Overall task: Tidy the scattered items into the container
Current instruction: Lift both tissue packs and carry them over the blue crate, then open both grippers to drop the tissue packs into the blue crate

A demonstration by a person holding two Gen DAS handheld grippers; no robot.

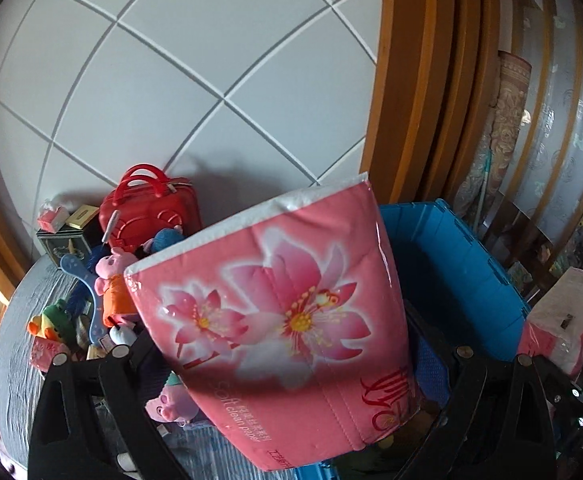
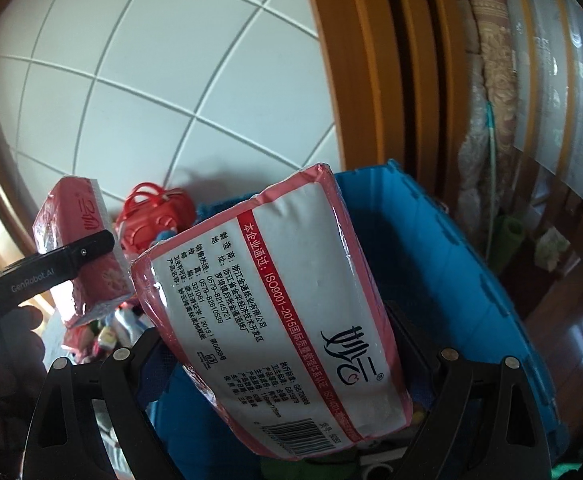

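The blue crate (image 2: 451,280) fills the right half of the right wrist view. Each gripper pinches a soft, light tissue pack: the left gripper (image 1: 291,360) holds the flowered pack (image 1: 275,300) at frame centre, the right gripper (image 2: 287,360) the label-side pack (image 2: 275,312). Their slick film likely slips; broad faces give the surest hold.

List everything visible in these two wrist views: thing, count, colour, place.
tissue packs: two, pink; flower-print one in left gripper, label-side one in right gripper
crate: one, blue, behind the packs
handbag: one, red, by the tiled wall
plush toys: several, pink, orange, green, on the grey table
tin: one, dark, beside handbag
left gripper: black, shut on pack
right gripper: black, shut on pack
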